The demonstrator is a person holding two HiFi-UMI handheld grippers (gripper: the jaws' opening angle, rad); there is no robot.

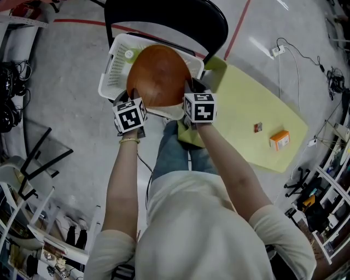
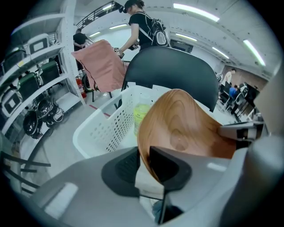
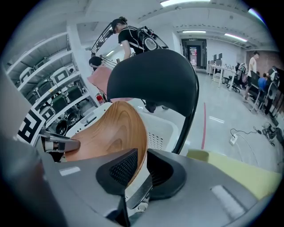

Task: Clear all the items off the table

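Observation:
A round wooden bowl (image 1: 158, 76) hangs tilted over a white perforated basket (image 1: 112, 65) that rests on a black chair (image 1: 164, 16). My left gripper (image 1: 127, 99) is shut on the bowl's left rim and my right gripper (image 1: 189, 92) is shut on its right rim. In the left gripper view the bowl (image 2: 186, 128) has its edge running between the pads of that gripper (image 2: 144, 162), above the basket (image 2: 102, 128). In the right gripper view the bowl (image 3: 111, 133) has its rim between the jaws of that gripper (image 3: 141, 166). A green bottle (image 1: 129, 54) lies in the basket.
A yellow-green table (image 1: 246, 120) stands to the right, with an orange box (image 1: 279, 140) and a small dark item (image 1: 258, 127) on it. Shelving lines the left side. Farther back, people stand near a pink cloth (image 2: 100, 64). Cables lie on the grey floor.

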